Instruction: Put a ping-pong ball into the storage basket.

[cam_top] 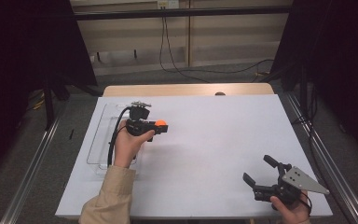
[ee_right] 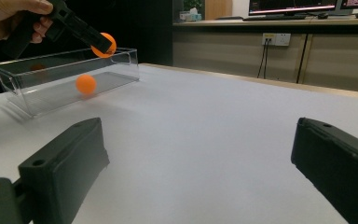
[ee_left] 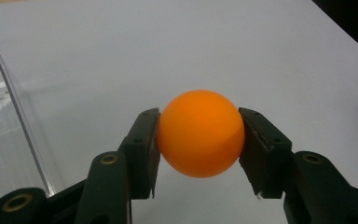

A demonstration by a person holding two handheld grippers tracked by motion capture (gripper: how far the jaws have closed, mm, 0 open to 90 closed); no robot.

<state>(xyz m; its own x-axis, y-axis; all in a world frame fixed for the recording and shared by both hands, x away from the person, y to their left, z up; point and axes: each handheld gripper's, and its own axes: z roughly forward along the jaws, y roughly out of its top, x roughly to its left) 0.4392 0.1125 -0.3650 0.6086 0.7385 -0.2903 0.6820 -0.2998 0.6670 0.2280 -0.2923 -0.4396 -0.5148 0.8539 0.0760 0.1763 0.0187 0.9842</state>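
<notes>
Gripping an orange ball (ee_left: 200,133) between both fingers (ee_left: 142,149) of the left gripper (cam_top: 154,127), held above the white worktop (cam_top: 214,140) just beside the near long wall of a clear plastic box (ee_right: 51,88). Clenched squarely on the ball's two sides, pads pressing at its middle, nothing slipping as far as the left gripper view tells. Lying already inside the box, a second orange ball (ee_right: 86,84), resting on the bottom toward the end nearest the held one. Judged from that: one ball delivered, one in the grip and lifted to rim height but not yet over the opening. Left to do, by this reading: carrying the ball over the wall, lowering it, letting go. Possibly more balls to come, though none lying loose on the sheet.

Waiting low at the near right corner of the worktop, the right gripper (cam_top: 266,171), fingers (ee_right: 60,163) spread wide apart with bare white surface between them, grasping nothing. Pointing across the worktop toward the box, well apart from it.

No brand or label readable on the ball, the box or either gripper. Lit monitors (ee_right: 307,5) on the far desk in the right gripper view, text on them too small and blurred to read; a wall socket (ee_right: 275,39) below them, unmarked as far as can be made out.
</notes>
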